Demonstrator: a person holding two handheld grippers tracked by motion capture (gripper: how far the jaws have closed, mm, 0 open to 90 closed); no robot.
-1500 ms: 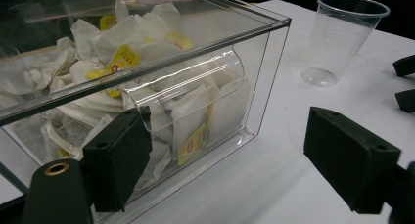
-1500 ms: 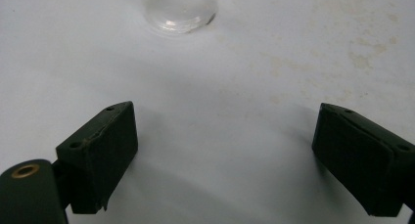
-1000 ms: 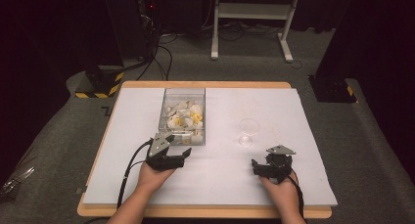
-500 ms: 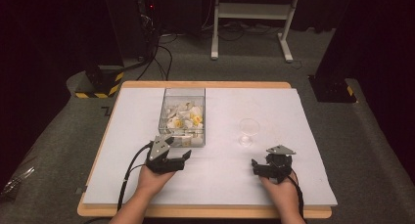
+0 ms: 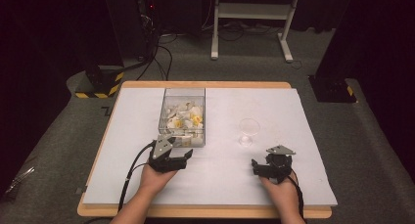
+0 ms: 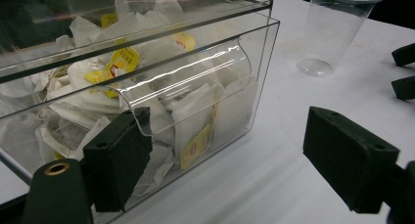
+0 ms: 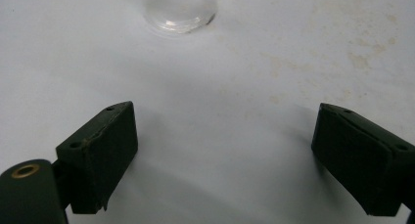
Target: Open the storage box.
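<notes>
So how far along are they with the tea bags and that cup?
Nothing looks done yet: the clear cup stands empty and the tea bags all sit in the clear box. In hand: the left tongs wait open at the box's near end, one pad by its front wall; the right tongs rest open just short of the cup, holding nothing. Left, probably: pulling a bag out and getting it into the cup.

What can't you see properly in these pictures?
- The words on the yellow tags of the tea bags: too small and blurred in the left gripper view.
- How many tea bags are in the clear box: they lie heaped, hiding each other.
- The plastic cup: the right gripper view's top edge cuts off all but its base.
- The cup's rim in the high view: see-through, too faint.
</notes>
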